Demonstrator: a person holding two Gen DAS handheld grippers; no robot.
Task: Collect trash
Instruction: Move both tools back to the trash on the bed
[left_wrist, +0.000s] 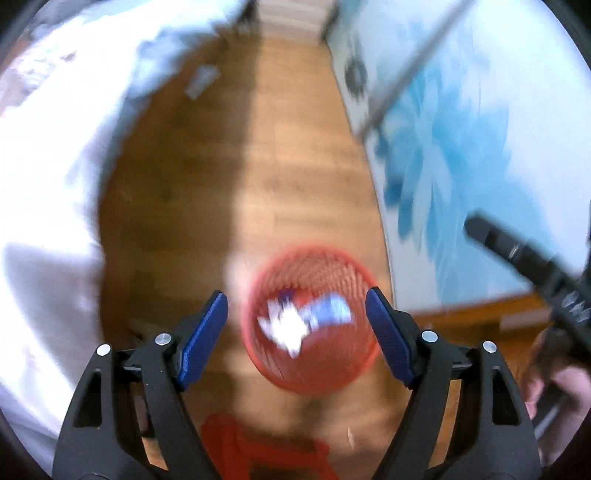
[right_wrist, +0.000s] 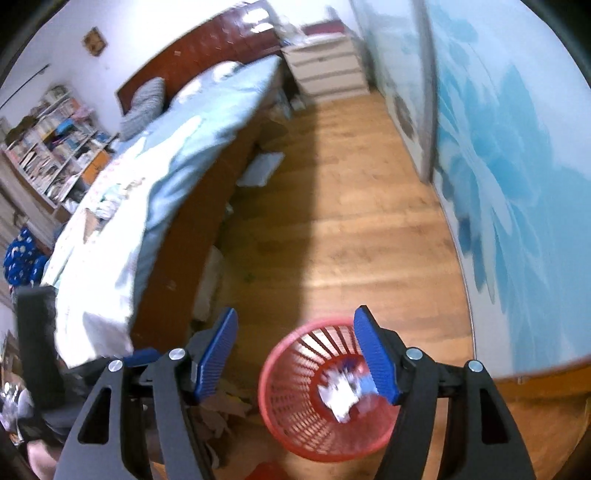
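Looking down from both wrist cameras, a red slatted wastebasket (left_wrist: 310, 325) was seen standing on a wooden floor (left_wrist: 295, 166), and everything here is placed relative to it. Crumpled white and blue trash (left_wrist: 295, 321) lay inside the wastebasket, on its bottom. The left gripper (left_wrist: 295, 328) was held above the wastebasket, with its jaws spread wide and nothing between them, so that the open mouth of the wastebasket was framed between its blue pads (left_wrist: 207, 339). The right gripper (right_wrist: 295, 354) was also held above the wastebasket, with its jaws apart and empty; in its view the wastebasket (right_wrist: 325, 391) sat below and toward the right-hand pad, which overlapped the rim. The same trash (right_wrist: 343, 395) was seen there at the bottom. A bed (right_wrist: 184, 140) with pale blue covers stood to the left of the wastebasket, and a wall (right_wrist: 517, 184) painted with blue flowers ran along its right. Brown scraps (right_wrist: 221, 410), possibly paper, though blurred, lay on the floor just left of the wastebasket. No trash was held by either gripper. Judged from this, those scraps would be the likelier next pickup, and the left gripper would probably be the nearer one, though this could not be settled from the blurred views.
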